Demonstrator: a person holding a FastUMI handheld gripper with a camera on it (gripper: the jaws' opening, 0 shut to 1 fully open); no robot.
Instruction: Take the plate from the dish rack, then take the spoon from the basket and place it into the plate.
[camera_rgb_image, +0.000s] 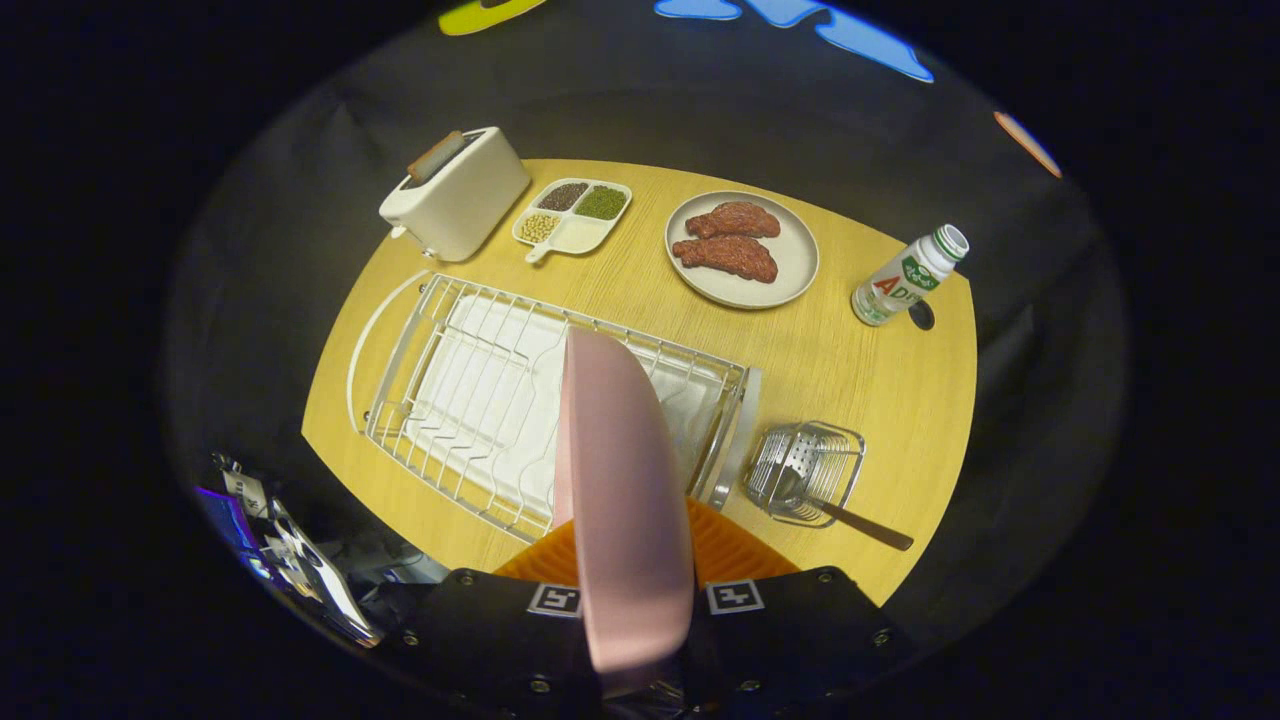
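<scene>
A pink plate stands on edge between my two fingers, held up above the wire dish rack. My gripper is shut on the plate's rim. The rack lies beneath and beyond the fingers, with a white drip tray inside it. Right of the rack stands a small metal mesh basket. A spoon lies in it, and its brown handle sticks out toward the table's near right edge.
On the far side of the round wooden table are a white toaster, a divided dish of beans, a plate with two pieces of meat and a small bottle.
</scene>
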